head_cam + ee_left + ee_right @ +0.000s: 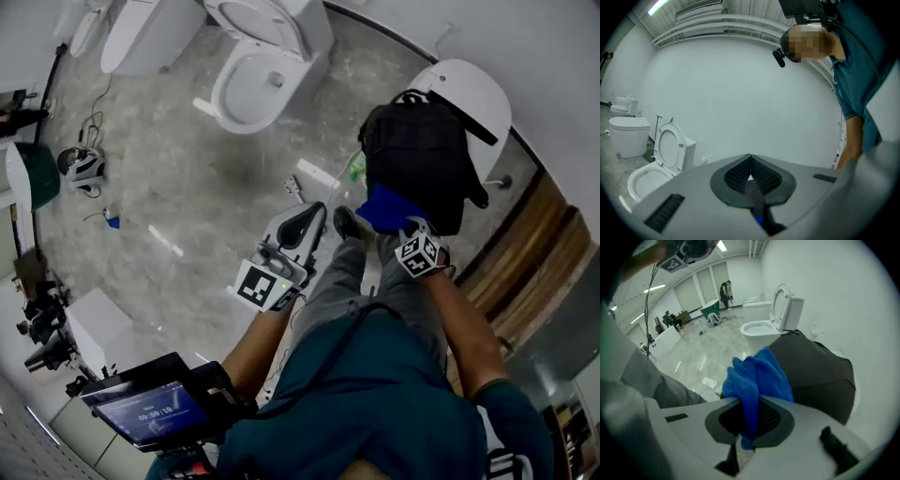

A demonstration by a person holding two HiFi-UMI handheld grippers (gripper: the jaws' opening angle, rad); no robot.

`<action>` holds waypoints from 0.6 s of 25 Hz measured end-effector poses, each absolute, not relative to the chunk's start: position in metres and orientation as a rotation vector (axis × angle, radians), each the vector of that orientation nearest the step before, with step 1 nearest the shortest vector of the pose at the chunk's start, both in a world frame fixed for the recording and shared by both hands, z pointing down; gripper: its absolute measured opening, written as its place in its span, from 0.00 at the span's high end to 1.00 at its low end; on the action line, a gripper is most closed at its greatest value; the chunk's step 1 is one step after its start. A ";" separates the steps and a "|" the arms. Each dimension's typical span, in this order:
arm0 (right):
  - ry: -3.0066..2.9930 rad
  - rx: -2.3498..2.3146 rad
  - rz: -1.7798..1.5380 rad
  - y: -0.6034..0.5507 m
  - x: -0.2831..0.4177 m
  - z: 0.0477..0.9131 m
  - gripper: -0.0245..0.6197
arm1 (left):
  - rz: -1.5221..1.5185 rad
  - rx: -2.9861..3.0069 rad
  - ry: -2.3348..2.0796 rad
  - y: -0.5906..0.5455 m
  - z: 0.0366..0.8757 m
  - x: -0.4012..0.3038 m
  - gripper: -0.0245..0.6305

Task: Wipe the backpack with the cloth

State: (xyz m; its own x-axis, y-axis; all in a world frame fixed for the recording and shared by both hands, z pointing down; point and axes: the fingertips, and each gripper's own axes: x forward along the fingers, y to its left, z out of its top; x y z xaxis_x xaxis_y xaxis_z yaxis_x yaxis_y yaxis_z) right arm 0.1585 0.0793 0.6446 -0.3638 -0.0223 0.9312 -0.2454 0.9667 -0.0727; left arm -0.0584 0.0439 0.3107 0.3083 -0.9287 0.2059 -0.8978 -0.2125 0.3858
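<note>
The black backpack (422,159) sits on a white round thing (483,98) by the wall. The right gripper (398,223) is at the bottom edge of the backpack. Its fingers (771,418) are shut tight on a blue cloth (757,380). The cloth bunches up out of the fingers and touches the front of the backpack, down low. The left gripper (315,216) is off to the left of the backpack, well apart from it. Its fingers (765,176) are pressed together with nothing between them, and they point at a plain white wall. A white toilet (253,84) with its lid up stands on the grey floor (178,187), farther left than the backpack. The person's legs in grey trousers (375,281) reach out toward the backpack, between the two grippers.
</note>
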 end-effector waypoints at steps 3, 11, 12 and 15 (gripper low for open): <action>-1.841 0.379 0.271 0.042 0.237 0.652 0.92 | -0.093 2.189 -1.625 0.048 0.322 -0.057 0.96; -1.768 0.484 0.299 0.034 0.253 0.674 0.92 | -0.087 2.208 -1.605 0.049 0.334 -0.051 0.96; -1.805 0.447 0.296 0.047 0.227 0.674 0.92 | -0.085 2.209 -1.604 0.050 0.334 -0.052 0.96; -1.888 0.292 0.291 0.090 0.156 0.678 0.92 | -0.075 2.212 -1.603 0.051 0.334 -0.053 0.96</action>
State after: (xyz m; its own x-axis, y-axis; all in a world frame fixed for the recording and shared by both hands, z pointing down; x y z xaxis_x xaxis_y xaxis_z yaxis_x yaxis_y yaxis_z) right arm 0.1559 0.0898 0.6780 -0.3233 -0.0592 0.9444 -0.3405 0.9385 -0.0577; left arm -0.0533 0.0509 0.3343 0.3391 -0.9213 0.1905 -0.8995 -0.2582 0.3526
